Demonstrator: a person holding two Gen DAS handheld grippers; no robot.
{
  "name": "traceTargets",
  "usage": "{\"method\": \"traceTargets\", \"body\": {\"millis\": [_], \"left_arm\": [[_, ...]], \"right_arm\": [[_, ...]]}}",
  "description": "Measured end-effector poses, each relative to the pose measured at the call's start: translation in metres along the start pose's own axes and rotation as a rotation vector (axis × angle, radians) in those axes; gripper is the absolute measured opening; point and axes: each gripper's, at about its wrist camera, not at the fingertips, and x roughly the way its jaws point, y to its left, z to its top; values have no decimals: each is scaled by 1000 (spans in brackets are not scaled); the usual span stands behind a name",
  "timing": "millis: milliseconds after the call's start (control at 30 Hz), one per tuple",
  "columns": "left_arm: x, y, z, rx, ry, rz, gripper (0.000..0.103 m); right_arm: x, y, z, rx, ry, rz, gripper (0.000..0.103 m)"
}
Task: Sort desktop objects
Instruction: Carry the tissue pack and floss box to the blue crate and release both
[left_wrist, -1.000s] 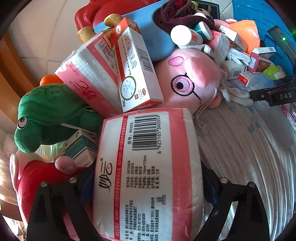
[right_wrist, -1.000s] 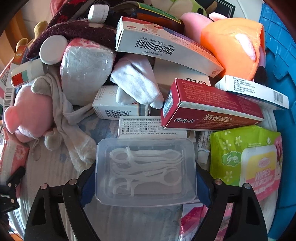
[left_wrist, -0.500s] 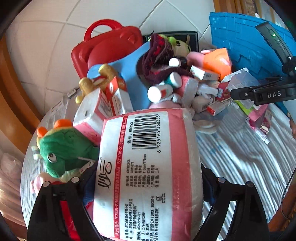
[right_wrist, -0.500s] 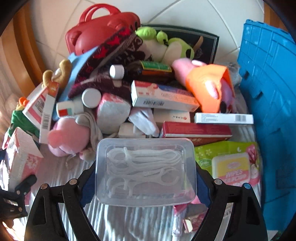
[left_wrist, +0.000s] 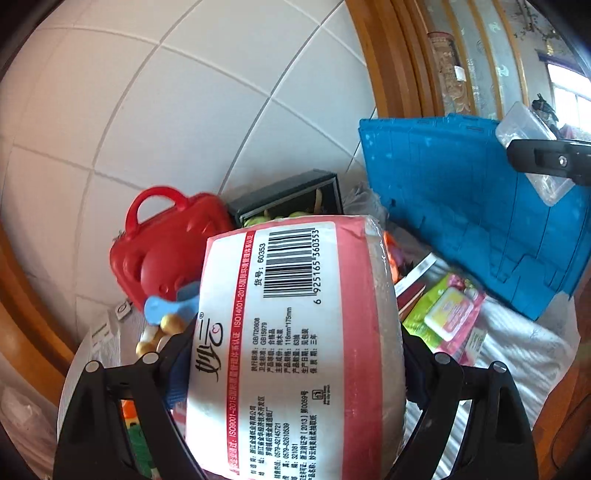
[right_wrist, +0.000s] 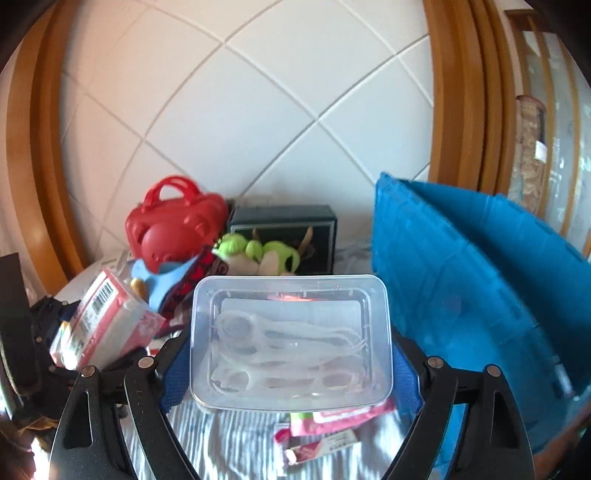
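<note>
My left gripper (left_wrist: 291, 354) is shut on a pink and white tissue pack (left_wrist: 295, 332) with a barcode, held high above the pile. My right gripper (right_wrist: 291, 350) is shut on a clear plastic box of white floss picks (right_wrist: 290, 339), also lifted. The right gripper and its box show at the upper right of the left wrist view (left_wrist: 535, 162), in front of the blue crate (left_wrist: 472, 206). The left gripper with the tissue pack shows at the left of the right wrist view (right_wrist: 107, 321).
A blue plastic crate (right_wrist: 461, 280) stands at the right. A red toy case (right_wrist: 173, 221), a dark box (right_wrist: 288, 225) and a green plush (right_wrist: 255, 251) lie at the back by the tiled wall. Green and pink wipes packs (left_wrist: 447, 314) lie on the striped cloth (right_wrist: 240, 443).
Both grippers have risen and tilted up with their loads. The pile of toys and boxes has dropped low in both views, and the tiled wall now fills the upper half.
</note>
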Motion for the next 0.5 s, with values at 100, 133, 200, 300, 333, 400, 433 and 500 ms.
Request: {"method": "traceTargets", "body": {"millis": [100, 133, 200, 300, 333, 400, 433, 500], "left_arm": [[-5, -27, 37, 43, -72, -31, 89], [-6, -39, 51, 60, -98, -40, 89], [-8, -60, 78, 84, -145, -59, 89], [-7, -92, 118, 80, -192, -107, 89], [-5, -102, 130, 76, -202, -126, 89], [0, -123, 154, 73, -220, -144, 89], [4, -134, 165, 75, -224, -153, 89], [12, -157, 184, 86, -231, -167, 89]], "right_arm": [[-33, -32, 18, 40, -81, -38, 88], [-42, -43, 23, 51, -103, -53, 88], [-57, -68, 34, 80, -152, -77, 88], [-80, -106, 53, 114, -214, -86, 88], [-88, -117, 61, 109, -232, -98, 88], [-96, -140, 73, 92, -257, -133, 88], [-98, -152, 78, 87, -257, -149, 88], [-94, -177, 84, 75, -247, -178, 88]]}}
